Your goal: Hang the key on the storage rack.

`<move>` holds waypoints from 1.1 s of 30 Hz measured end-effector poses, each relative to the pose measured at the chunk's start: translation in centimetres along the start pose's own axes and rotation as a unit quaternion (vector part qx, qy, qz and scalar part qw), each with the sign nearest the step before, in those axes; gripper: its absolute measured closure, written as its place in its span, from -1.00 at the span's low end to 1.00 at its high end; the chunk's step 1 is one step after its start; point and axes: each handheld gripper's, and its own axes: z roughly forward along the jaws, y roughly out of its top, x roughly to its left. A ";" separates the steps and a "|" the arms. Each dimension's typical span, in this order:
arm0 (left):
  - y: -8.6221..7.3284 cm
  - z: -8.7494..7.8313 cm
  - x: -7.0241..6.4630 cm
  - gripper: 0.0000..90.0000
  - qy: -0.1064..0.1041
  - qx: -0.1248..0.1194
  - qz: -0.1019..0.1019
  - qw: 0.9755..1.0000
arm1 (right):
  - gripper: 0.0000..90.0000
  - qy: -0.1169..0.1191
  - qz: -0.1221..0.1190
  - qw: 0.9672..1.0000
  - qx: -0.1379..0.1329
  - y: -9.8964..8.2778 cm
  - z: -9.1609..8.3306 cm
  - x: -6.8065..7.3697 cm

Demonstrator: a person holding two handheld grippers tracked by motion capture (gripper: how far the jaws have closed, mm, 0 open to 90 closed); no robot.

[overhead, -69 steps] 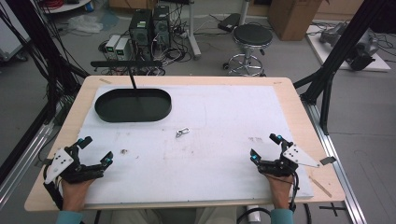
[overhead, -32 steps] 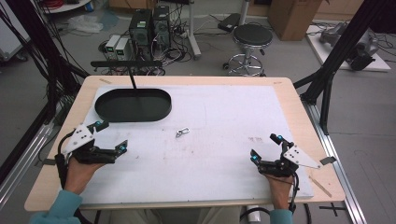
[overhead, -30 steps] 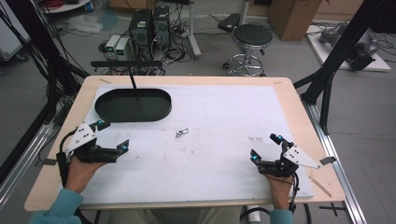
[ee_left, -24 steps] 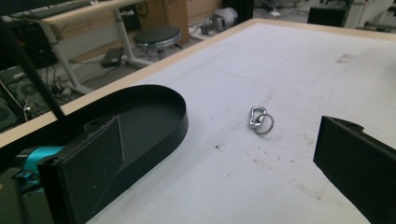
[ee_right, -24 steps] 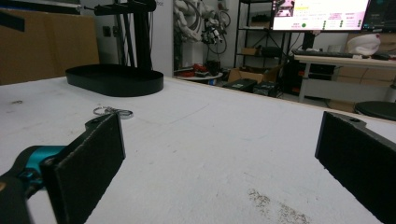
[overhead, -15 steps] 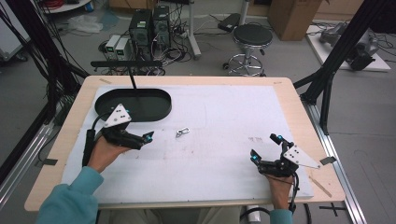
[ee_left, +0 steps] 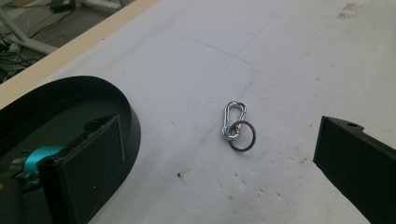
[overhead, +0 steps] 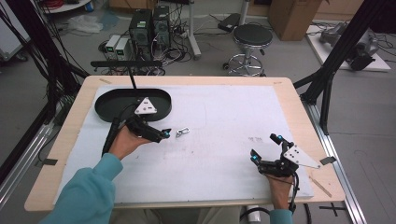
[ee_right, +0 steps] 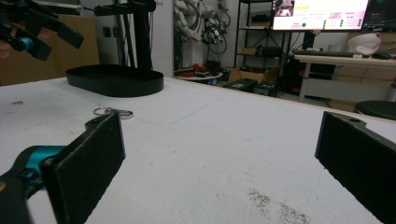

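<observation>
At the far left of the white mat (overhead: 224,140) sits a shallow black oval tray (overhead: 109,105), resting flat with its near rim just behind the person's left hand (overhead: 123,142). That hand, in a teal sleeve (overhead: 88,191), holds the left gripper (overhead: 164,134) low over the mat just right of the tray, its jaws spread wide and holding nothing. In the left gripper view the jaws stand well apart, one over the tray's edge, with bare mat between them.

Just beyond those jaws lies a small silver carabiner (ee_left: 232,119) with a dark ring (ee_left: 243,136) looped through it, both flat on the mat. From above, this pair (overhead: 182,133) lies just right of the left gripper's tips, near the tray and left of the mat's middle.

Well apart, at the near right of the mat, the right hand (overhead: 280,186) holds the right gripper (overhead: 265,149) close to the surface, jaws wide open and empty. A faint dark smudge (overhead: 254,139) marks the mat just beyond it. The wooden table (overhead: 299,112) frames the mat on every side.
</observation>
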 end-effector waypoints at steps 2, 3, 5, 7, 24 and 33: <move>0.4 0.5 -0.1 -0.95 -0.002 0.008 0.004 1.000 | -0.98 0.000 0.002 1.000 0.000 0.0 0.0 0.0; 0.6 0.8 -0.2 -0.95 0.000 0.008 0.011 1.000 | -0.98 0.000 0.000 1.000 -0.001 0.0 0.0 0.0; 0.7 1.1 -0.3 -0.95 0.003 0.009 0.016 1.000 | -0.98 0.000 0.000 1.000 0.000 0.0 0.0 0.0; 1.0 1.9 -0.5 -0.95 -0.003 0.019 0.018 1.000 | -0.98 0.001 0.002 1.000 -0.001 0.0 0.0 0.0; 0.9 5.2 -1.0 -0.95 -0.021 0.076 0.045 0.996 | -0.98 0.000 0.001 1.000 -0.001 0.0 0.0 0.0; 0.2 6.7 -1.1 -0.93 -0.020 0.119 0.060 0.991 | -0.98 -0.001 0.000 1.000 -0.002 0.0 0.0 -0.1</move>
